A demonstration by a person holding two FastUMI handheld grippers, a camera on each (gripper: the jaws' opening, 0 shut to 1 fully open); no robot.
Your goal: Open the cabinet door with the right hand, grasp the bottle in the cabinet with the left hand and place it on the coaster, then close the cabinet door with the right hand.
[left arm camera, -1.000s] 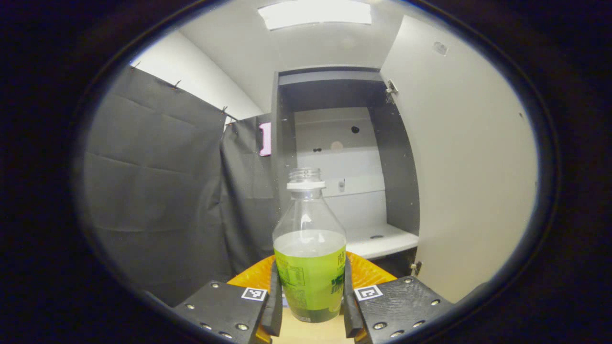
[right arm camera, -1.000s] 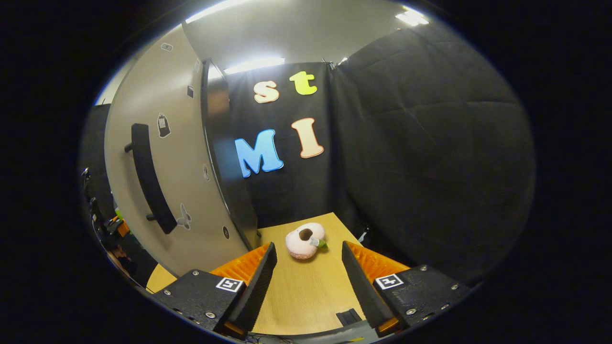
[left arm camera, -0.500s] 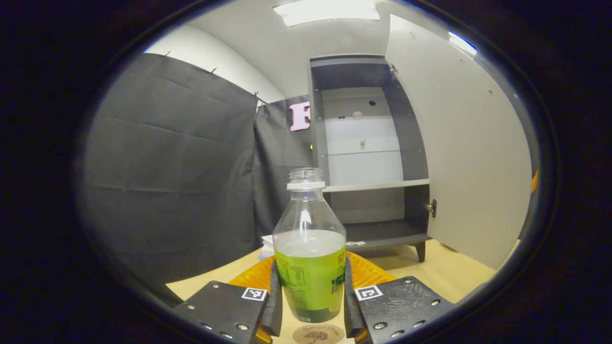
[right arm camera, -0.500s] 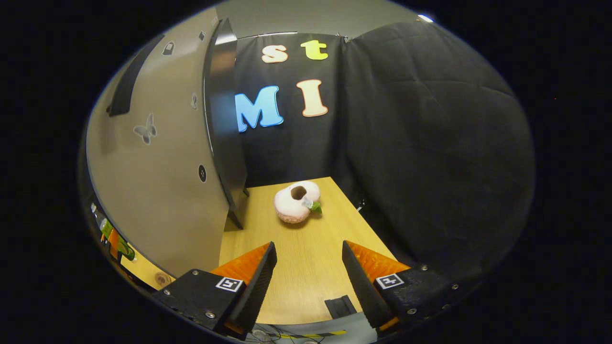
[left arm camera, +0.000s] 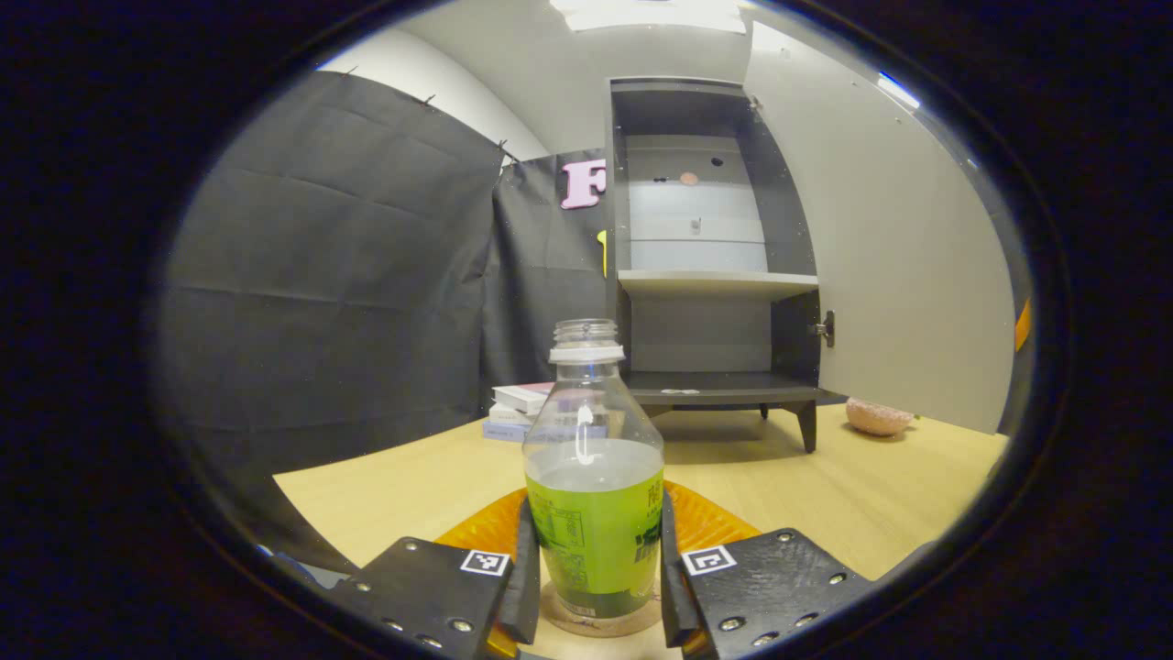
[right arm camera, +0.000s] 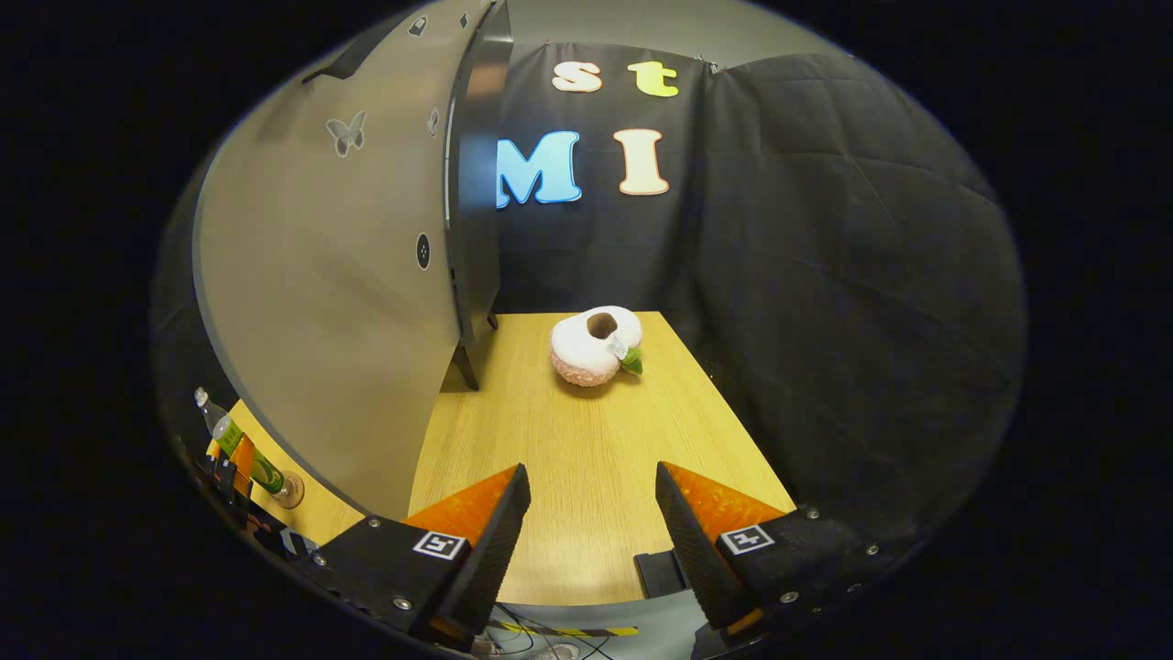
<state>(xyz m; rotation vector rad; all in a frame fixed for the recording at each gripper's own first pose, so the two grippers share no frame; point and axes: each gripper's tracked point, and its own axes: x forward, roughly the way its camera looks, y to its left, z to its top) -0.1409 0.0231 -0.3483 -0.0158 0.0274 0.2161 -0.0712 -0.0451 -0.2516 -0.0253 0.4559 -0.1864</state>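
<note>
My left gripper (left arm camera: 594, 587) is clamped on the bottle (left arm camera: 594, 513), both fingers pressing its green label. Bottle upright, no cap, base on the round coaster (left arm camera: 597, 625) at the near edge of the table (left arm camera: 412, 477). Beyond it the cabinet (left arm camera: 710, 266) stands at the far side, door (left arm camera: 903, 266) swung wide to the right, shelves bare. Stack of books (left arm camera: 520, 408) left of the cabinet. My right gripper (right arm camera: 591, 541) hangs over the table, fingers spread apart, holding nothing. Plush toy (right arm camera: 596, 346) lies far ahead of it, right of the cabinet's foot; bottle visible at far left past the door.
</note>
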